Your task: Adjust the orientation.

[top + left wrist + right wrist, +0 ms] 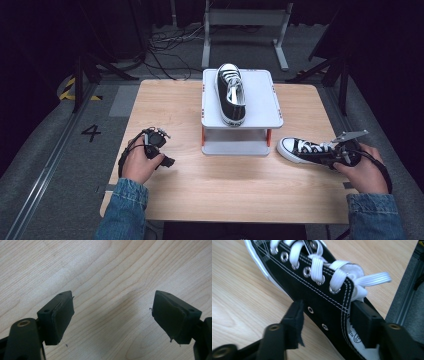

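A: What is closest?

B: The right claw [325,322]. Its jaws stand a bit apart around the side wall of the black shoe [317,290], one jaw outside, one inside.

A: And the hand?

B: It rests low at the worktop's [165,100] right edge. The shoe lies there on the wood.

A: The left claw [112,317]?

B: Wide open over bare wood.

A: Anything else?

B: Another shoe [230,93] sits on a grey stand [260,100]. The room behind is dark.

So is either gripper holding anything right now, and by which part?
No. The right gripper straddles the shoe's side wall without pressing; the left gripper is open over the table.
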### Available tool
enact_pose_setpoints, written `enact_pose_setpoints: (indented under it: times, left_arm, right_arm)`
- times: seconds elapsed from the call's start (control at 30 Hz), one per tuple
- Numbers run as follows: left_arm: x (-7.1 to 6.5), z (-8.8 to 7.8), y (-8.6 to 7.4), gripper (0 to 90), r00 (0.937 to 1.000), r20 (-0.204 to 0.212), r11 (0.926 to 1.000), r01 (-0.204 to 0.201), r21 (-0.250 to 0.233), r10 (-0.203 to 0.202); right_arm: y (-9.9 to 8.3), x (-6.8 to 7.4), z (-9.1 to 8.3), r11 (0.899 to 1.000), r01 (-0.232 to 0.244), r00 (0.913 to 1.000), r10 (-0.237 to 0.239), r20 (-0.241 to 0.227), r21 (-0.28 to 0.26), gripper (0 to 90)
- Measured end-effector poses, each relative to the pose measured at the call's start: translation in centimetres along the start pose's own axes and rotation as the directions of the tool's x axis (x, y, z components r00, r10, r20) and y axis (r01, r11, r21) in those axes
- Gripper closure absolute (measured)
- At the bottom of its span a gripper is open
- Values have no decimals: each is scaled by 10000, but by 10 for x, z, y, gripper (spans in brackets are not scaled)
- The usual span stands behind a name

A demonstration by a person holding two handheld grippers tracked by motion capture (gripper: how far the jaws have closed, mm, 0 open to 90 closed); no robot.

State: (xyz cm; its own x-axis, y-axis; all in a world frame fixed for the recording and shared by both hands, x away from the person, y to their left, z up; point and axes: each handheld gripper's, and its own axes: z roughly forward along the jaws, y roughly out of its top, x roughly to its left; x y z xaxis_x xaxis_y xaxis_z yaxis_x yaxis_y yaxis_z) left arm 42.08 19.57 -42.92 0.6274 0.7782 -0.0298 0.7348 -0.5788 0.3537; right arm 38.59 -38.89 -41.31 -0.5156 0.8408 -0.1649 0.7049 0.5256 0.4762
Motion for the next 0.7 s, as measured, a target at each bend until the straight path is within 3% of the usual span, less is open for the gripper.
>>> enact_pose_setpoints:
  times: [0.1, 0.17, 0.3, 0.37, 0.4, 0.43, 0.57, 0.7]
  left_arm:
    - [0, 1, 0, 184, 10000, 25, 10000, -25, 28, 25]
    - [-1, 2, 1, 184, 10000, 51, 10000, -13, 57, 13]
    - [-2, 2, 3, 184, 9999, 57, 9999, -127, 37, 127]
    - [-3, 2, 4, 184, 9999, 83, 9999, -135, 39, 135]
    - [-3, 2, 4, 184, 9999, 83, 9999, -135, 39, 135]
    - [-3, 2, 5, 183, 9998, 97, 9999, -154, 25, 154]
    - [-4, 3, 9, 183, 9996, 181, 9998, -212, -9, 212]
    - [-4, 4, 11, 183, 9991, 304, 9996, -295, -31, 296]
  right_arm:
    - [3, 6, -3, 9994, -174, 9998, 174, 7, 311, 561]
    - [5, 10, -7, 9992, -308, 9993, 313, -219, 247, 561]
    - [12, 28, -13, 9967, -543, 9895, 618, -1304, 602, 563]
    - [16, 40, -12, 9976, -411, 9828, 505, -1777, 559, 556]
    - [16, 40, -12, 9976, -411, 9828, 505, -1777, 559, 556]
    - [21, 53, -9, 9990, -180, 9760, 263, -2160, 400, 524]
    - [27, 68, -9, 9987, -239, 9725, 335, -2305, 442, 495]
    - [25, 71, -18, 9988, -417, 9672, 464, -2498, 240, 485]
